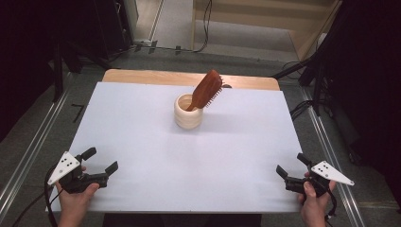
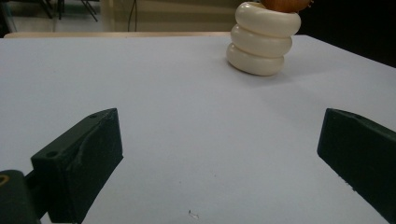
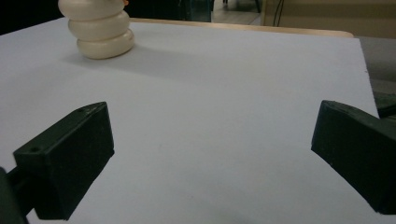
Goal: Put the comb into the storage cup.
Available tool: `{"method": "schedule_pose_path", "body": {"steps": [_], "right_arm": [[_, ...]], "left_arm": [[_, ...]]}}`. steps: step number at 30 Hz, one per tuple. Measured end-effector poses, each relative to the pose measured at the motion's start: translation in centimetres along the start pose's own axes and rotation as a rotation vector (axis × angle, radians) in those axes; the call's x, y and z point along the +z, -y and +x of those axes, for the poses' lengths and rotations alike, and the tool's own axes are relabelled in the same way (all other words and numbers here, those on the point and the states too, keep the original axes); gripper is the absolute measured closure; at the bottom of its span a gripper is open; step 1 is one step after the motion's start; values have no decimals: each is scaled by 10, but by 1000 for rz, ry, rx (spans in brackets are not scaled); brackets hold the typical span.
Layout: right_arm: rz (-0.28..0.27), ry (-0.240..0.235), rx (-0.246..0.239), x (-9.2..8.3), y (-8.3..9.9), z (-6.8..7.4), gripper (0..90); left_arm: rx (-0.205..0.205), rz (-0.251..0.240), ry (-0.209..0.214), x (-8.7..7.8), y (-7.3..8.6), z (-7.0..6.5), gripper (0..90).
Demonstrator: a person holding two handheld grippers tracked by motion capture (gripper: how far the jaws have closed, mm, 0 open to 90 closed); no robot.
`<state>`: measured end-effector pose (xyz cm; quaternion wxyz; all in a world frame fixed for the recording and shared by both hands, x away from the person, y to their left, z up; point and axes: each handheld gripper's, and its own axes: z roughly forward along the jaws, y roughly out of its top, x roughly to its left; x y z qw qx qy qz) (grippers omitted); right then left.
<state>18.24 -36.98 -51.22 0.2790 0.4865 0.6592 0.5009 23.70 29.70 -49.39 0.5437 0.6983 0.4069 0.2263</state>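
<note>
A wooden hairbrush (image 1: pixel 208 89) stands handle-down in a cream ribbed cup (image 1: pixel 188 112) near the far middle of the white table (image 1: pixel 142 137). It looks light and hard. The wide head is the easy part to grab. The left gripper (image 1: pixel 100 161) and right gripper (image 1: pixel 291 165) wait at the near corners, jaws wide apart and holding nothing.

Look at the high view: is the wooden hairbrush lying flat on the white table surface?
No, the wooden hairbrush stands tilted in the cream ribbed cup, its head leaning up past the rim.
</note>
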Motion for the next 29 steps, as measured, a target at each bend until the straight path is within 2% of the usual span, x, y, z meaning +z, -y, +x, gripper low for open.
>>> {"method": "schedule_pose_path", "body": {"steps": [5,10,13,17,24,29], "right_arm": [[27,20,-6,-3,3,-5,0],[-8,-5,34,-4,5,-11,0],[-10,-18,42,-3,6,-13,0],[-8,-13,41,-2,7,-12,0],[-10,-21,42,-1,7,-13,0],[0,-18,57,0,7,-13,0]], "left_arm": [[-6,1,12,0,0,0,1],[-26,-8,17,0,0,2,1],[-12,1,14,1,0,1,1],[-1,8,12,1,0,-1,1],[-17,-4,20,0,0,1,1],[-9,3,16,0,0,0,1]]}}
